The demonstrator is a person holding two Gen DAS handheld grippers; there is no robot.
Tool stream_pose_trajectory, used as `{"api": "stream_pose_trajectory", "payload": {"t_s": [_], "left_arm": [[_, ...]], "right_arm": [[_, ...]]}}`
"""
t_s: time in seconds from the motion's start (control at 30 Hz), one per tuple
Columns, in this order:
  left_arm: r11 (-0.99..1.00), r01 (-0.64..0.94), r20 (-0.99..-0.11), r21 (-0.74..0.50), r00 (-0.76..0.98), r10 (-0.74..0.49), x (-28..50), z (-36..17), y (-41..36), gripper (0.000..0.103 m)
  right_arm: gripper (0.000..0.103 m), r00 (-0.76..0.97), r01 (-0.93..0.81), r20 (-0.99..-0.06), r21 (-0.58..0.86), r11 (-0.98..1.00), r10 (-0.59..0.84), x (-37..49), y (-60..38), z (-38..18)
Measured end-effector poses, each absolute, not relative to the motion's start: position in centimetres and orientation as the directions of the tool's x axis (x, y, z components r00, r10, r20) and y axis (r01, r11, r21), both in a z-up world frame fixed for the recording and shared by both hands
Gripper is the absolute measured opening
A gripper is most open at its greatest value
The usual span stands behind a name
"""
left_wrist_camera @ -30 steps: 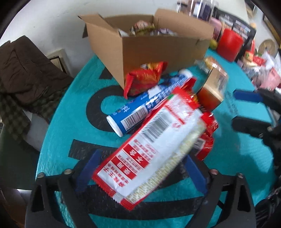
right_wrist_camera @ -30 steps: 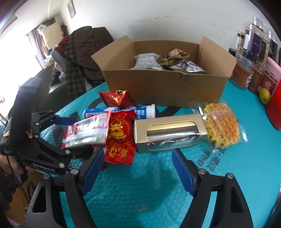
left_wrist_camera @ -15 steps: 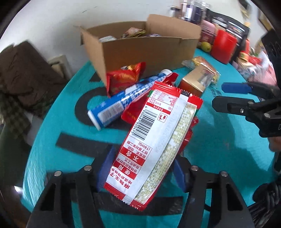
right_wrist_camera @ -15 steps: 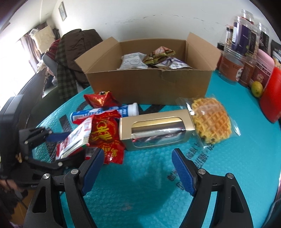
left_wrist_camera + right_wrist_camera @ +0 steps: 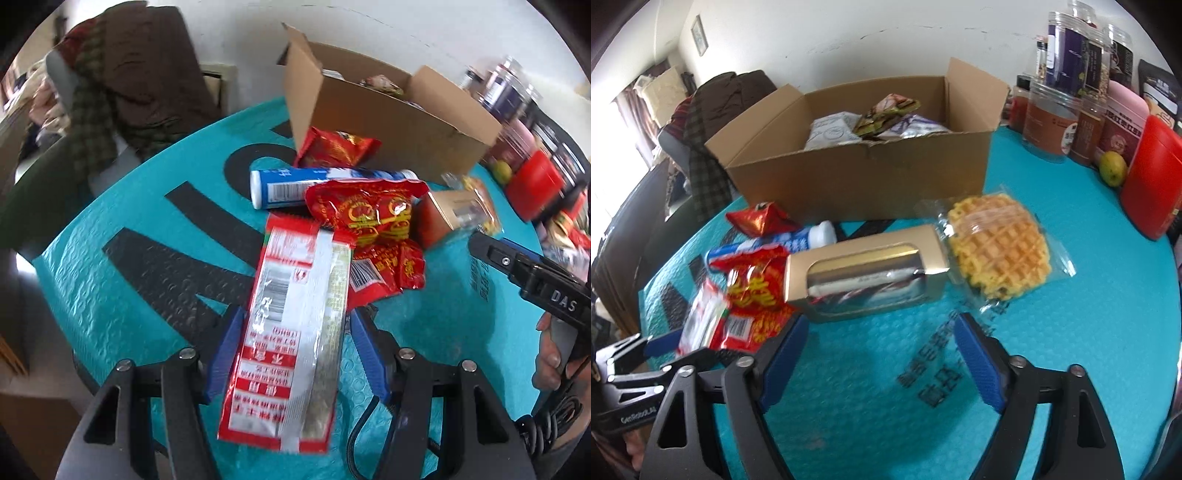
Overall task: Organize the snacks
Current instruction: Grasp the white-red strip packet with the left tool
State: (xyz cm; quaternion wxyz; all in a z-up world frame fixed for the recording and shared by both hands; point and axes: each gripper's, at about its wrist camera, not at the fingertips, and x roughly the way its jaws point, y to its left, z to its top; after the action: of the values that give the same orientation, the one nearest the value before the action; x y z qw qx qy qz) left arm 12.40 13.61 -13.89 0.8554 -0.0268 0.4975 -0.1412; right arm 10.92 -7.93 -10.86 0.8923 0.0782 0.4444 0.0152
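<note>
Two grippers over teal bubble mat (image 5: 1089, 295); left gripper (image 5: 295, 350) clamps a long red-white snack packet (image 5: 295, 332), barcode and blurred red Chinese label up, held above the mat near the pile. Right gripper (image 5: 882, 354) spread wide, holding nothing, just short of gold window box (image 5: 864, 273); its body reads "DAS" in left view. Red Chinese-print bags (image 5: 369, 218), blue-white tube (image 5: 317, 184), bagged waffle (image 5: 1001, 247) lie before open cardboard box (image 5: 864, 177). Mat text unreadable

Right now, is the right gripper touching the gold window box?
Apart. In the right wrist view the right gripper is open, and teal mat shows between its fingertips and the gold window box.
</note>
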Motion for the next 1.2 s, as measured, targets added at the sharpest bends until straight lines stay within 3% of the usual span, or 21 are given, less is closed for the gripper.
{"api": "stream_pose_trajectory", "payload": {"t_s": [0.47,1.2], "left_arm": [[0.979,0.192,-0.856,-0.06,0.495,-0.15,12.9,-14.0,11.9,0.06],[0.971,0.192,-0.847,-0.142,0.484,-0.22,13.2,-13.7,13.2,0.06]], "right_arm": [[0.089,0.611,-0.12,-0.764,0.172,0.978,0.21,14.2,-9.2,-11.2],[0.089,0.535,-0.136,-0.751,0.376,0.917,0.387,8.4,-7.0,-10.3]]}}
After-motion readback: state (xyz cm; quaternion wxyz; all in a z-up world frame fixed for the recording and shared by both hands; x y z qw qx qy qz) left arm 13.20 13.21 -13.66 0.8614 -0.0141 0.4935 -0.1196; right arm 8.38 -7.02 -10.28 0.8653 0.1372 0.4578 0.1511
